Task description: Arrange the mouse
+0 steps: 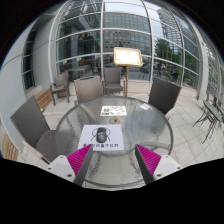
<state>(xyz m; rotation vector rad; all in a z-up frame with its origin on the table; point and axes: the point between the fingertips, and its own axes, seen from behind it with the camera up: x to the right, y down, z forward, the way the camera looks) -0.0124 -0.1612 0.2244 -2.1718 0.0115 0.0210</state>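
At far left, a dark chair (33,122) drawn up to the round glass worktop (75,125), with another chair (62,84) further back near the glazed building front (100,30). Lower down, the left finger of the tool (112,161), its magenta pad (82,158) facing inward. Between the two fingers and a little beyond them, on the glass, a white sheet (112,138) with a printed line along its near edge, too small to read. On that sheet, toward its left half, the dark mouse (102,134), lying flat and well clear of both fingers. Farther across the worktop, past the sheet, a small patterned card or mat (114,110), details unclear. Behind the worktop, a grey chair (89,90) and, beyond it, a wooden sign stand (127,58) on a post. To the right, the second magenta pad (148,160), set well apart from the first: fingers spread wide, gripping nothing, hovering above the near rim of the worktop. Further right, a dark chair (163,96) at the worktop's side, then pale paving (190,125) and more dark furniture (208,110) at the far right.
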